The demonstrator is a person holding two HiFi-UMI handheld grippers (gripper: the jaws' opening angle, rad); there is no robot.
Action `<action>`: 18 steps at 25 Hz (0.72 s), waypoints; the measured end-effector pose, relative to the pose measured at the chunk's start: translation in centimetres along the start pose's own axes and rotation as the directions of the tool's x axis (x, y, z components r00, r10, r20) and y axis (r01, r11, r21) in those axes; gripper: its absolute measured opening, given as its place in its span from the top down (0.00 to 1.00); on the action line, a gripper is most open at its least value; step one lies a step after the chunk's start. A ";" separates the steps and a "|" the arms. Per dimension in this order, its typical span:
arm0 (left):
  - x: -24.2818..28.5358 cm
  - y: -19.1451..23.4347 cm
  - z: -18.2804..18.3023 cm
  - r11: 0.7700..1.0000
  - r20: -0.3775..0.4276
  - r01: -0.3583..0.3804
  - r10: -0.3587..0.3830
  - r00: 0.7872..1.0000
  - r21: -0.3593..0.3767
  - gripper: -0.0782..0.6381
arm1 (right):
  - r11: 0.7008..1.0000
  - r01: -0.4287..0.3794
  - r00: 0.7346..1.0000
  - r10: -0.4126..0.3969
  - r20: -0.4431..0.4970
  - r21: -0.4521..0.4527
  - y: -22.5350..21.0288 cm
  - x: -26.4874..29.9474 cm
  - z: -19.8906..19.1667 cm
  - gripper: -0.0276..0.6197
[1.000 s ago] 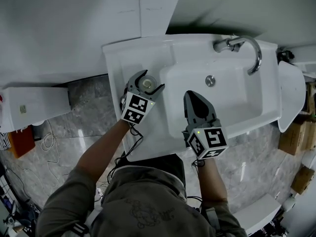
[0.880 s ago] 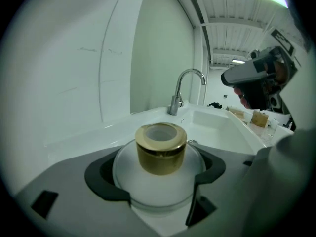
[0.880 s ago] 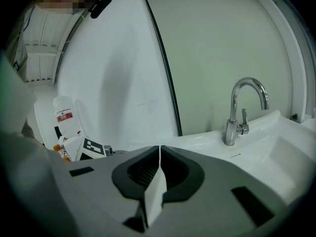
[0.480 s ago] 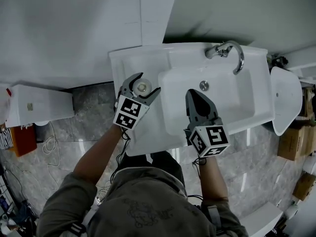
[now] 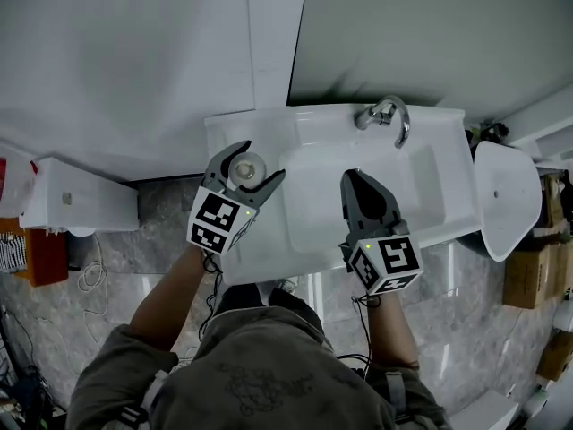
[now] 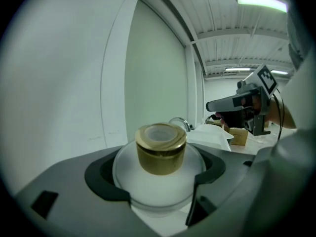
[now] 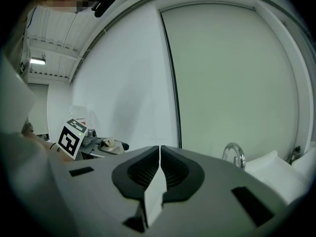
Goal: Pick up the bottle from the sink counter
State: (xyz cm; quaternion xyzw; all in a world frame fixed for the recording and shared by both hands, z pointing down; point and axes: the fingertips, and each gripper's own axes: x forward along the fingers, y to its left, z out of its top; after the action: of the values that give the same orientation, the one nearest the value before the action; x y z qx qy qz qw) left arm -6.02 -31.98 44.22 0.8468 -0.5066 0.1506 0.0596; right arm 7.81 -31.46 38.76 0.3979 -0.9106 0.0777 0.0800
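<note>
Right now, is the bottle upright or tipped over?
Upright: the bottle stands with its gold cap on top, held between the left gripper's jaws; the head view looks down onto that cap.

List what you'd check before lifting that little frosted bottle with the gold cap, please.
1. The frosted round bottle with gold cap sits between the left gripper's fingers: ok.
2. The fingers press on both sides of the bottle's body: ok.
3. The bottle is upright with its cap on: ok.
4. The right gripper is shut, empty and off to the side of the bottle: ok.
5. The bottle's base is clear of the white sink counter: cannot tell.
</note>
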 end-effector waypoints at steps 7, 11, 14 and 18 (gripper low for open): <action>-4.8 -2.2 5.7 0.999 0.070 -0.021 0.019 0.997 0.033 0.41 | 0.996 -0.037 0.996 0.044 0.075 -0.087 1.1 -5.1 5.1 0.91; -7.3 -3.3 7.8 0.997 0.101 -0.045 0.039 0.994 0.063 0.41 | 0.990 -0.048 0.993 0.062 0.100 -0.136 1.5 -7.9 7.0 0.91; -9.0 -4.1 8.7 0.996 0.126 -0.057 0.048 0.991 0.064 0.41 | 0.985 -0.058 0.991 0.076 0.107 -0.161 1.9 -9.8 7.4 0.91; -10.4 -5.2 9.3 0.994 0.155 -0.085 0.074 0.985 0.067 0.41 | 0.987 -0.084 0.988 0.101 0.120 -0.137 2.1 -11.6 7.2 0.91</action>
State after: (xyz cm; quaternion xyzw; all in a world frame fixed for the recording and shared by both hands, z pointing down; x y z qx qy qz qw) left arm -4.23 -23.10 32.37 0.8365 -0.5373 0.1065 -0.0164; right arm 13.44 -23.24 29.13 0.3530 -0.9346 -0.0043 0.0442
